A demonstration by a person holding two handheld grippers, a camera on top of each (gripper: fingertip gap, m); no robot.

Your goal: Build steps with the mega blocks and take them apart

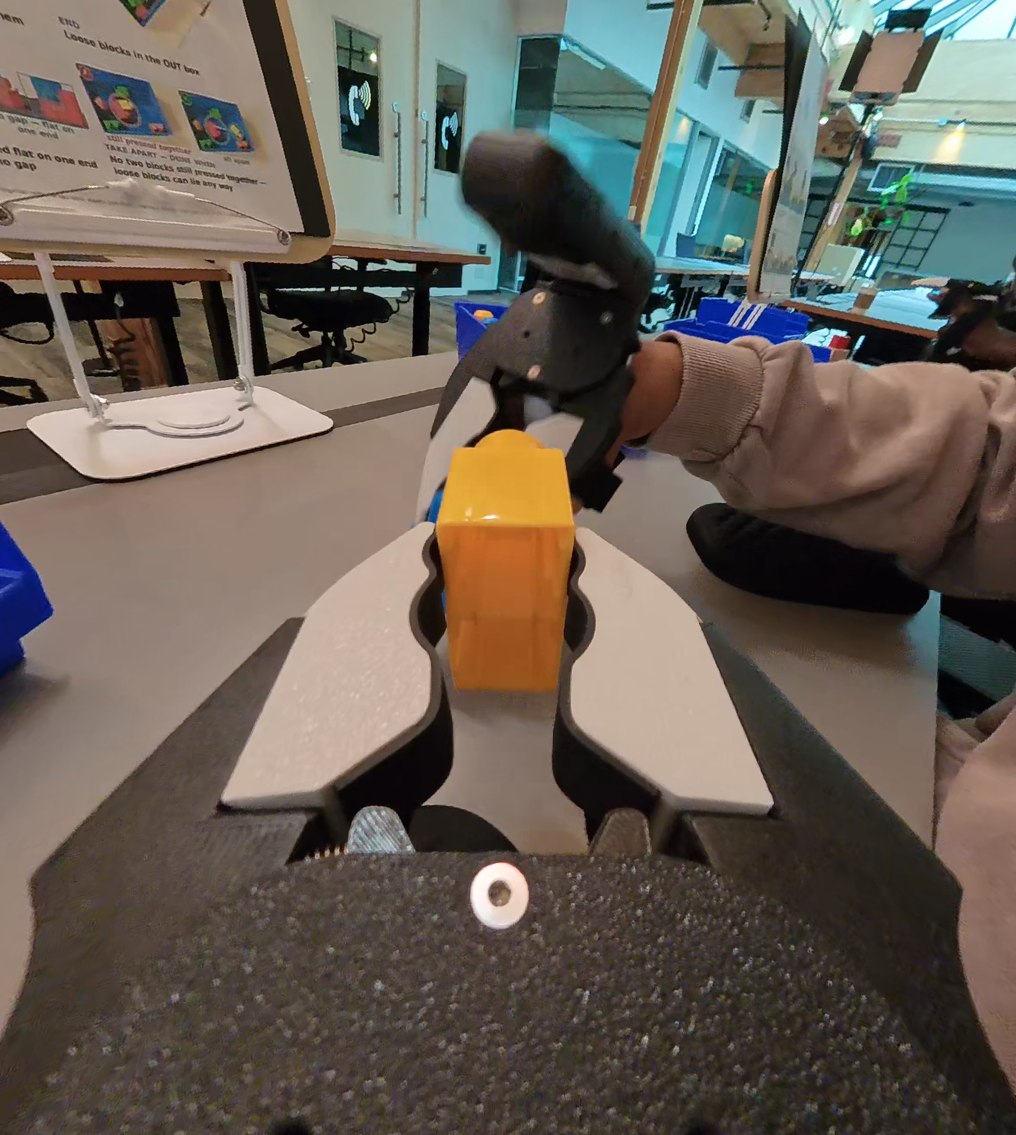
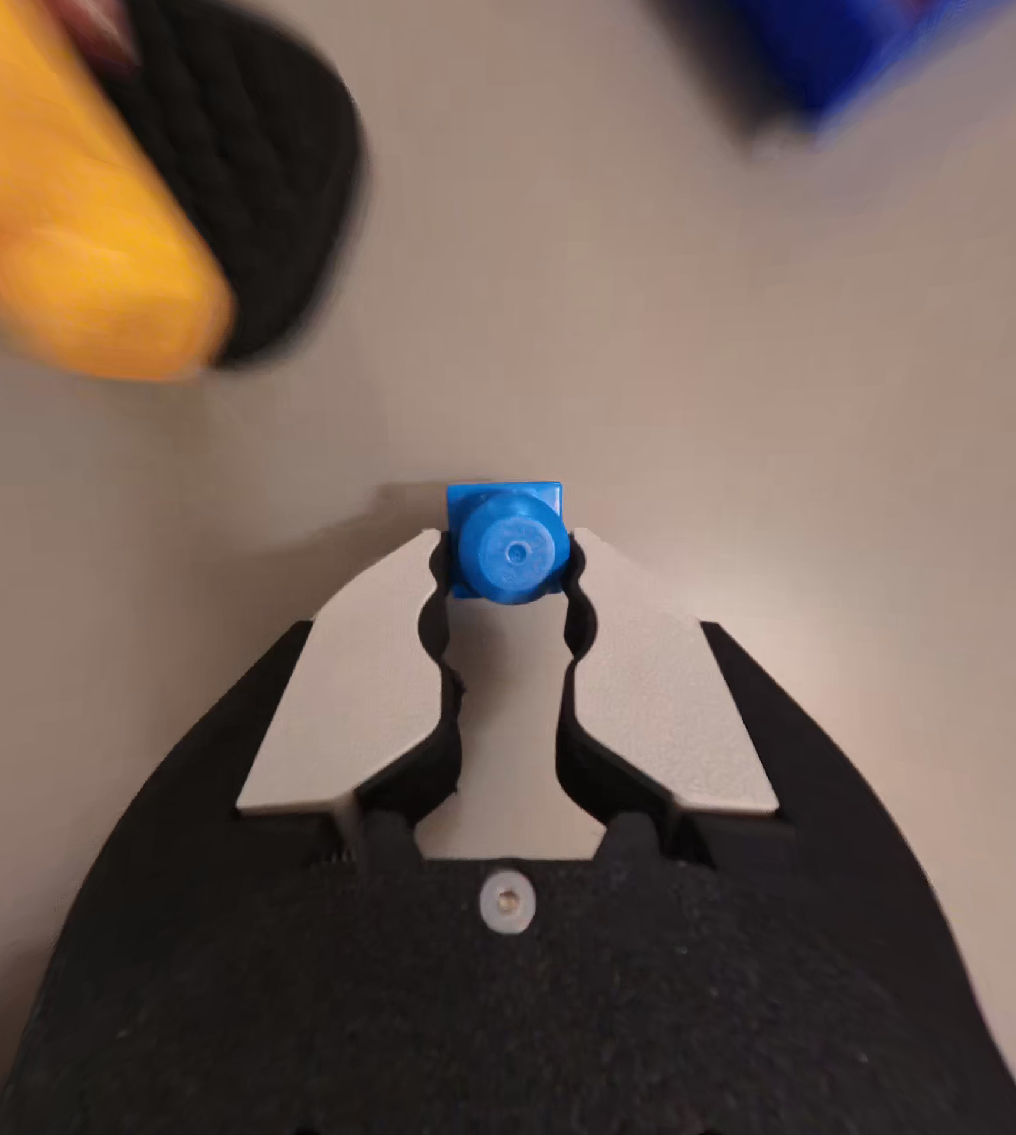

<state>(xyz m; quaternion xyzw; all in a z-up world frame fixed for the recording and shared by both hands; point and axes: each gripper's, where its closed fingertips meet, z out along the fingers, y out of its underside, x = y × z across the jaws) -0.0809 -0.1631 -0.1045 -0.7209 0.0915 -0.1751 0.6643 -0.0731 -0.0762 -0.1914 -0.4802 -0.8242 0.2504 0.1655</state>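
While tools grip blocks, black pad (image 1: 800, 559) lies beside.

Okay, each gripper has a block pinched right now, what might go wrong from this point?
The right gripper holds the blue block only at its fingertips, so a push could twist it loose. The right wrist view is blurred from fast motion, so lining up with the yellow block in the left gripper may miss. The sleeve lies low beside the black pad and could drag it.
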